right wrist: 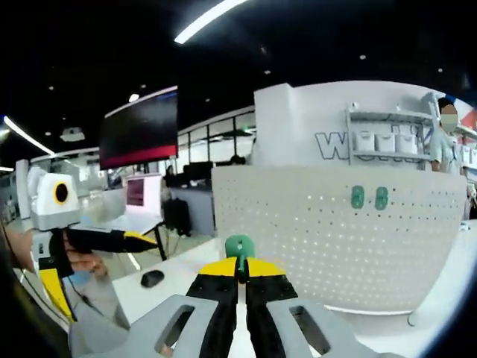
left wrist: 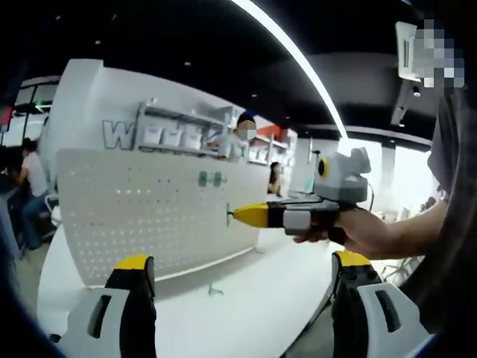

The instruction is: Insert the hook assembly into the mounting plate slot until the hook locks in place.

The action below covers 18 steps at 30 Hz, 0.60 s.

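Holding the green hook pinched in the right gripper, jaws pressed tight on its stem so it leads tip-first toward the pegboard plate standing on the bench. Left gripper hangs back, jaws spread, nothing in them. Two green hooks already seated; this one looks just short of the slot.
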### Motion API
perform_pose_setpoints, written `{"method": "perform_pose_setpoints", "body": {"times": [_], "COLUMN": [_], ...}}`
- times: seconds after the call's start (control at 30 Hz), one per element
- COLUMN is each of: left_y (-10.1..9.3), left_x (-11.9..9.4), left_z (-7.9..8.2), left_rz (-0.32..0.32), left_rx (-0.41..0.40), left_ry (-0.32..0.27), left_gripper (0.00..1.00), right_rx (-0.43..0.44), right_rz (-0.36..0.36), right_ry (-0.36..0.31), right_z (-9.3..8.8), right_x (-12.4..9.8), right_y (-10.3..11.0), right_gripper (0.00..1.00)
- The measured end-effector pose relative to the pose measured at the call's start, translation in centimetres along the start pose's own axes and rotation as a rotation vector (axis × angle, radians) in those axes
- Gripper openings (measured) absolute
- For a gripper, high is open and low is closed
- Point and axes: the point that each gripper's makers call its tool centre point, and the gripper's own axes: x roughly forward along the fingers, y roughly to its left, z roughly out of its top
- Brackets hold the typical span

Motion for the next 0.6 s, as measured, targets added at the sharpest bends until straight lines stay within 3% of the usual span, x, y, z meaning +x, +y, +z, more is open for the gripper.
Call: {"method": "perform_pose_setpoints", "body": {"times": [0.4,0.6], "left_y": [0.9,1.5], "left_x": [-0.4,-0.6], "left_z": [-0.7,-0.9], "left_rz": [0.026,0.039], "left_rx": [-0.009,-0.014], "left_ry": [0.024,0.032], "left_gripper": [1.0,1.0], "right_rx": [-0.036,-0.044], "right_rz": [-0.201,-0.278], "right_ry": [-0.03,-0.038], "right_z": [1.5,1.9], "right_x": [-0.2,-0.3], "right_y": [-9.0,-12.5], "right_gripper": [0.0,0.0]}}
